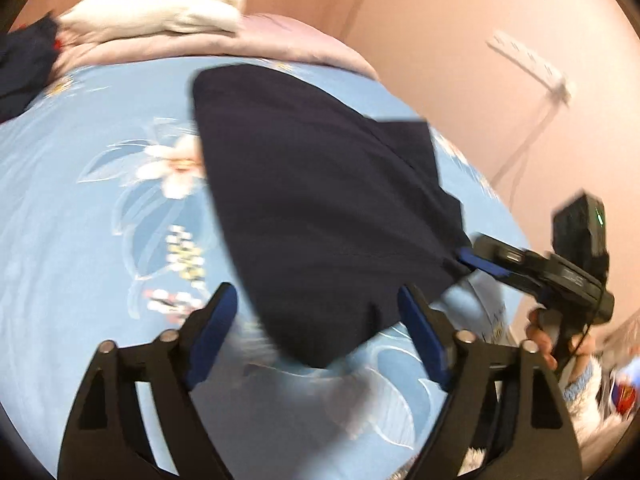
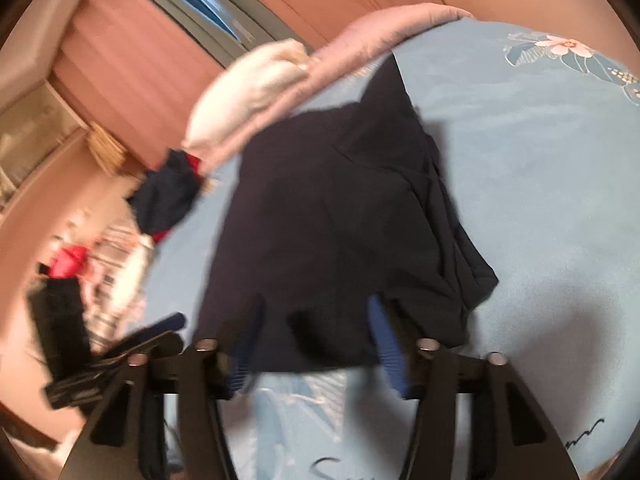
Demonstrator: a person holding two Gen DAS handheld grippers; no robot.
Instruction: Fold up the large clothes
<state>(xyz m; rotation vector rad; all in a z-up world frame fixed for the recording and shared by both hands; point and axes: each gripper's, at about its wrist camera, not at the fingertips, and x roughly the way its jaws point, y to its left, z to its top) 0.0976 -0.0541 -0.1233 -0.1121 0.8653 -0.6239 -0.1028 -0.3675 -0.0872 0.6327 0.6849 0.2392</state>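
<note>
On the blue floral bedsheet (image 1: 80, 208) the folded dark garment (image 1: 320, 208) lies mid-bed, both the left gripper (image 1: 320, 332) and right gripper (image 2: 316, 340) spread wide, its edge between them; withdrawing could snag and undo the fold.

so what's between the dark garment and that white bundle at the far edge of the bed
In the left wrist view, bare blue floral sheet and a pink blanket separate the dark garment from the white bundle.

Both wrist views close above bed (image 1: 60, 200)
</note>
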